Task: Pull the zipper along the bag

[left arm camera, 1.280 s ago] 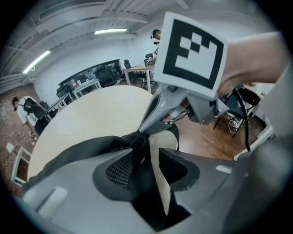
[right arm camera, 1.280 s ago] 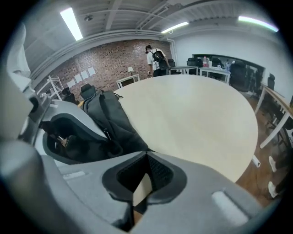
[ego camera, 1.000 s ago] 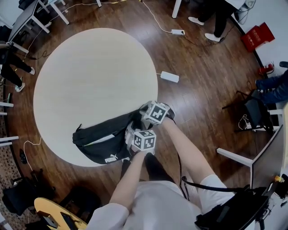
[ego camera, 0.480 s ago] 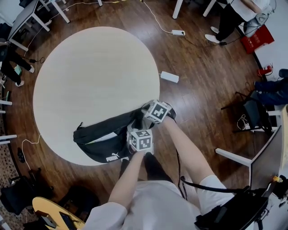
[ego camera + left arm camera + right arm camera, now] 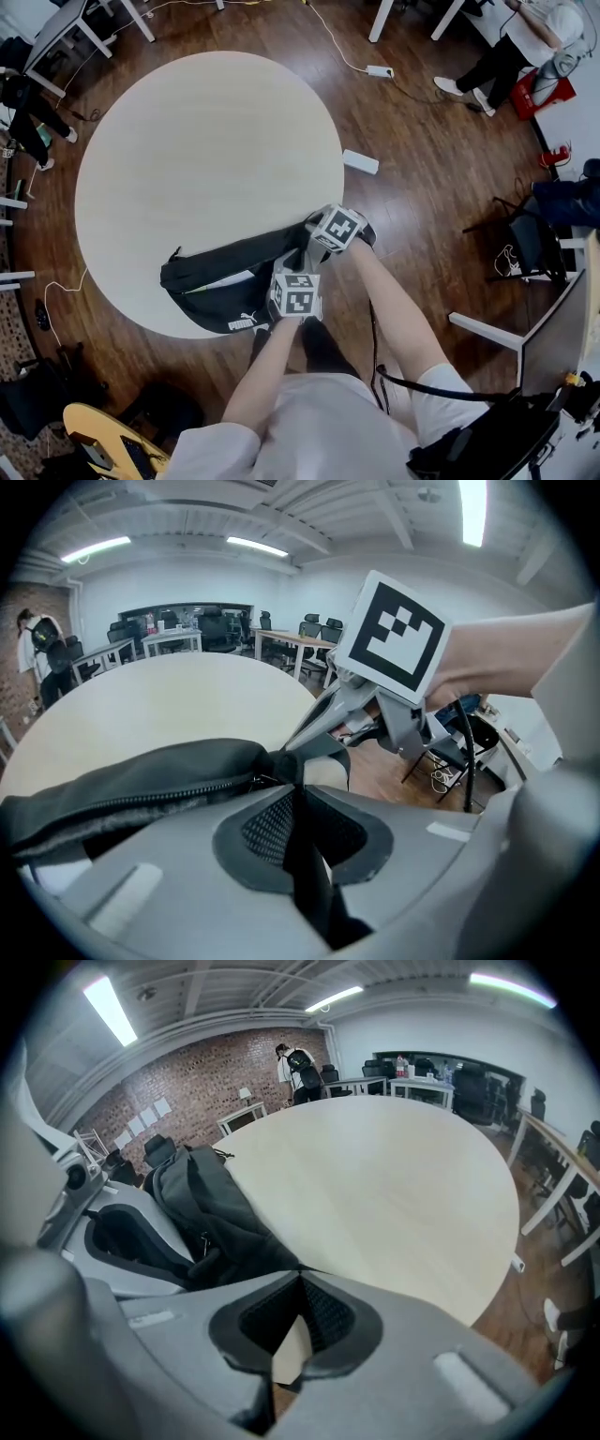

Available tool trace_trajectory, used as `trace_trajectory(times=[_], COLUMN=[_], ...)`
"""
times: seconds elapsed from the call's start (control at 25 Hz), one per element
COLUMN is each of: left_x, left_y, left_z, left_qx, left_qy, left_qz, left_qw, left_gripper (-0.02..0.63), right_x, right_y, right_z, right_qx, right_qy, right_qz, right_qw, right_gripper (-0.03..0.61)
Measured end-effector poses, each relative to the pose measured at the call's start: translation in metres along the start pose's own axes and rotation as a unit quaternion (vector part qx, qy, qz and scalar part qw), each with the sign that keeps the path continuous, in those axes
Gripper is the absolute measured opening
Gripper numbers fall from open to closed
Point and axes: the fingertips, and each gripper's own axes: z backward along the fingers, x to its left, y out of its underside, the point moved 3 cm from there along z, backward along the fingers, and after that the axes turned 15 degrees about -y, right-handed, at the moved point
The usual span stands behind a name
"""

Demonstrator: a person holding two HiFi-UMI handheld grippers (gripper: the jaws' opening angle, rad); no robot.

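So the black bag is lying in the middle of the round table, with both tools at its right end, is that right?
Not quite. The head view shows the bag at the near edge of the table, not in the middle. The left tool and right tool are at its right end, as you said.

The bag (image 5: 202,302) is black with a white logo (image 5: 242,323), the table (image 5: 187,141) pale cream, the floor (image 5: 431,178) dark brown.

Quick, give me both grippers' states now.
Left gripper: shut, apparently pinching the zipper at its end.
Right gripper: shut on the bag, at its end.
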Motion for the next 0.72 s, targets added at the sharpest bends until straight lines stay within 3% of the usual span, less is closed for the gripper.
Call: trace_trajectory(times=[0.12, 0.36, 0.72], left_x=[0.001, 0.008, 0.092], left_y=[0.006, 0.004, 0.020], left_z=[0.009, 0.056, 0.109], left_qx=[-0.001, -0.008, -0.028], left_qy=[0.011, 0.055, 0.050], left_qz=[0.004, 0.048, 0.094], left_qw=[0.9999, 0.9973, 0.9939], left_gripper=[0.046, 0.046, 0.041], right_x=[-0.001, -0.002, -0.001], right_y=[0.001, 0.003, 0.004], right_z=[0.000, 0.002, -0.002], right_qx=[0.001, 0.012, 0.046], right_qy=[0.002, 0.020, 0.064], right_qz=[-0.005, -0.003, 0.004], right_qw=[1.000, 1.000, 0.997], right_gripper=[-0.006, -0.006, -0.006])
